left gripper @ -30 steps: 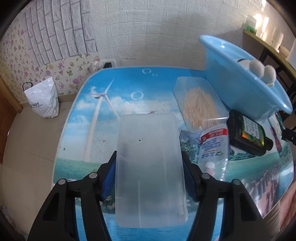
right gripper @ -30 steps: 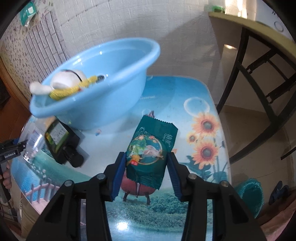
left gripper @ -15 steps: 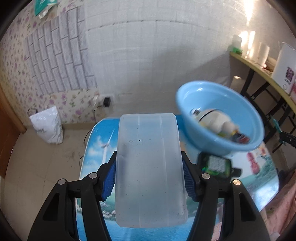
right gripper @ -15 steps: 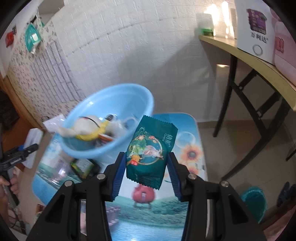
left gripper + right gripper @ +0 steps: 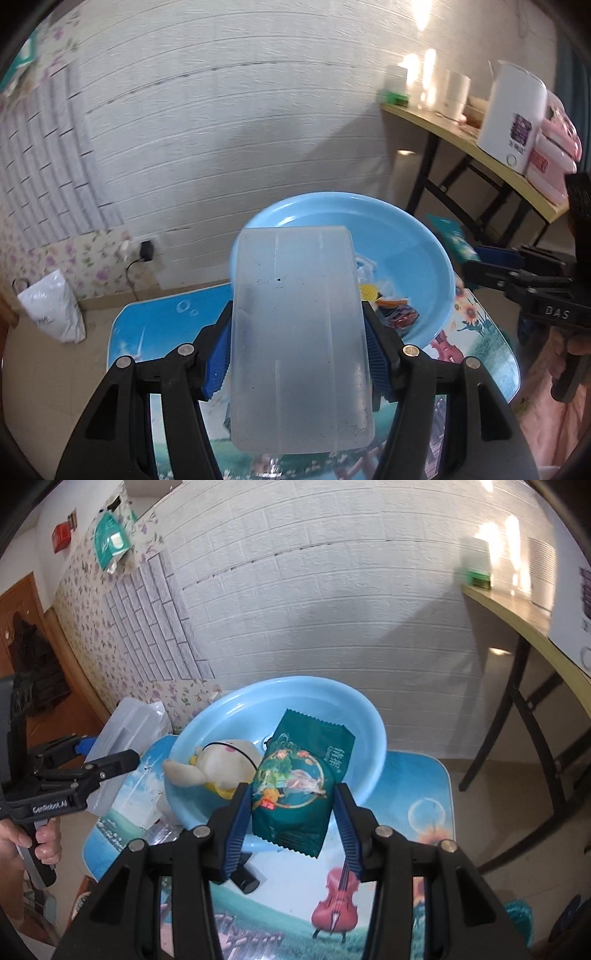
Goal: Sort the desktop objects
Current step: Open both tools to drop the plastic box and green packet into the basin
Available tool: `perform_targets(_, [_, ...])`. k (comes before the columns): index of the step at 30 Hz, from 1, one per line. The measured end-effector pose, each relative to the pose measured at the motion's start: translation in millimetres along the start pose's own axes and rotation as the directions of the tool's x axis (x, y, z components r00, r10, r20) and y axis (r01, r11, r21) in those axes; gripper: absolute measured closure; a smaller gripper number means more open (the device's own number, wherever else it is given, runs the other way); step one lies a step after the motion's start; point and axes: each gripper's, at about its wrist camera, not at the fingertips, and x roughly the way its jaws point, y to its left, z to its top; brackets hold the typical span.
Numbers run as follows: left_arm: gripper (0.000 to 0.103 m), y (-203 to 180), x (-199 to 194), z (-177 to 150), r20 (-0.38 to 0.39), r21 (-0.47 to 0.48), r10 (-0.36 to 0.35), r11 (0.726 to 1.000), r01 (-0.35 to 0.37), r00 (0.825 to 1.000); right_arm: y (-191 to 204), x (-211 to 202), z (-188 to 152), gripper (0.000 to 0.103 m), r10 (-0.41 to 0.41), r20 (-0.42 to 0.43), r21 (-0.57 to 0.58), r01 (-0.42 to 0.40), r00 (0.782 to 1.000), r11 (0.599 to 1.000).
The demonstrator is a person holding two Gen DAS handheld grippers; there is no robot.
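In basin [image 5: 373,738]: soft toy [image 5: 221,762], small items.
Left tool [image 5: 299,354]: pinched clear box [image 5: 299,332].
Right tool [image 5: 291,816]: pinched green packet [image 5: 301,779].
Left to do: both unplaced.

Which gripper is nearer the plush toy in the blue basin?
Right, as far as these views show. The right gripper, shut on the green snack packet, hangs just beside the plush toy. The left gripper, holding the translucent plastic box, sits outside the blue basin rim.
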Motion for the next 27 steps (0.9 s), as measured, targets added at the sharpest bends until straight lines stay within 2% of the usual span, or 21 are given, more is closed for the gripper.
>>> perform_targets(7, [0.041,-9,28,13,-0.016,0.036,-0.023,0.999,0.024,1.000,1,26,6,0.059,0.006,-0.043,-0.048,-0.008,0.999,0.999])
perform_targets(13, [0.040,-5,58,31,-0.035,0.057,-0.007,0.998,0.009,0.999,-2,47,10,0.059,0.015,-0.068,-0.050,-0.018,0.998,0.999])
perform_targets(17, [0.040,-6,75,41,-0.031,0.106,0.049,0.993,-0.045,0.998,-3,61,14,0.059,0.020,-0.080,-0.043,-0.024,0.997,0.999])
perform_targets(21, [0.035,-2,75,42,-0.029,0.076,0.025,0.997,-0.023,0.999,-5,74,14,0.059,0.016,-0.097,-0.040,-0.020,0.995,0.999])
perform_targets(27, [0.035,10,66,25,-0.048,0.044,0.015,0.999,-0.013,0.999,-4,89,12,0.059,0.003,-0.110,-0.035,-0.007,0.994,0.999])
